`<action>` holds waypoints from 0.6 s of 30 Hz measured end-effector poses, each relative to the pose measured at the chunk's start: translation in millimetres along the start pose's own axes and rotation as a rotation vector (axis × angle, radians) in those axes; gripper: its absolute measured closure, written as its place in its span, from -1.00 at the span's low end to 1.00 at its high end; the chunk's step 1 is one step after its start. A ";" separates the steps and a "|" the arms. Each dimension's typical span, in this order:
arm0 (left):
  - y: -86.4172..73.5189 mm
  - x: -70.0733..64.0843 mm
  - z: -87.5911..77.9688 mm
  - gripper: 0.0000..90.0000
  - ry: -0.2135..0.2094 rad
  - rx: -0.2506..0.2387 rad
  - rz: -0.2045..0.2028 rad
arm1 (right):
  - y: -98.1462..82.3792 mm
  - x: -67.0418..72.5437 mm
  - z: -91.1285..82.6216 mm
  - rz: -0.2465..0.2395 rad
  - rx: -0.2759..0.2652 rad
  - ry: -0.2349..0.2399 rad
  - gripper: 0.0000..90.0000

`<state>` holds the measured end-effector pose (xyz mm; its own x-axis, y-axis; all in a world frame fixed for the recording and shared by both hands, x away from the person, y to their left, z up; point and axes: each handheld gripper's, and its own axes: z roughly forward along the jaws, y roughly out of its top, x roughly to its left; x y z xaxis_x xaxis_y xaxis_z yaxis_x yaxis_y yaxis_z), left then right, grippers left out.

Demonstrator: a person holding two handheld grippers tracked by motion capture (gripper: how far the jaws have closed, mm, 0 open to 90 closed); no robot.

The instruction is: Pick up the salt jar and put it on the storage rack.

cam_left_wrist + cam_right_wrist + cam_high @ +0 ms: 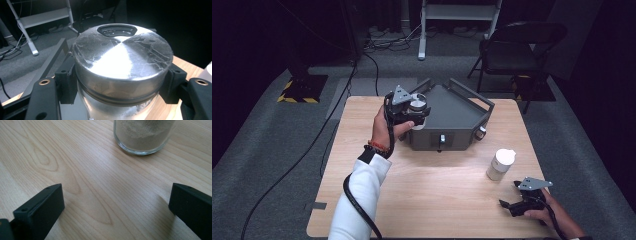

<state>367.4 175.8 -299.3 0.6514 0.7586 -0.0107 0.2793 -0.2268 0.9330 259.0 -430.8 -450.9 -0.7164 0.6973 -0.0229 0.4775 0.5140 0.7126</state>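
A glass jar with a scuffed silver metal lid [122, 60] sits between the jaws of my left gripper [120, 83], which is shut on it just under the lid. Seen from above, that gripper [414, 117] holds the jar [417, 105] in the air at the left front corner of a dark grey box tray [462, 112]. A second glass jar [501, 164] with a white lid stands on the table at the right; its sandy powder fill [142, 135] lies ahead of my right gripper [115, 205]. The right gripper [509, 194] rests low at the front right, open and holding nothing.
The wooden table [432, 200] has bare room in the middle and at the front left. A black cable [357, 202] trails from the left gripper along the white sleeve. A folding chair [517, 50] and a white stand [457, 15] are on the floor beyond the table.
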 end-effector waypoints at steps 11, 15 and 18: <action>3.0 6.1 20.1 -0.32 0.022 0.016 -0.029 | 0.2 -0.5 0.1 -0.001 0.000 0.002 -1.00; 4.5 5.4 32.8 -0.32 0.042 0.017 -0.032 | 0.2 -0.5 0.1 -0.002 0.000 0.002 -1.00; 4.4 5.7 38.1 -0.32 0.042 0.012 -0.033 | 0.2 -0.6 0.1 -0.002 0.001 0.003 -1.00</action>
<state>399.2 155.9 -309.0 0.6117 0.7907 -0.0263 0.3088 -0.2080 0.9281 259.6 -431.1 -450.8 -0.7186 0.6951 -0.0224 0.4765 0.5156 0.7122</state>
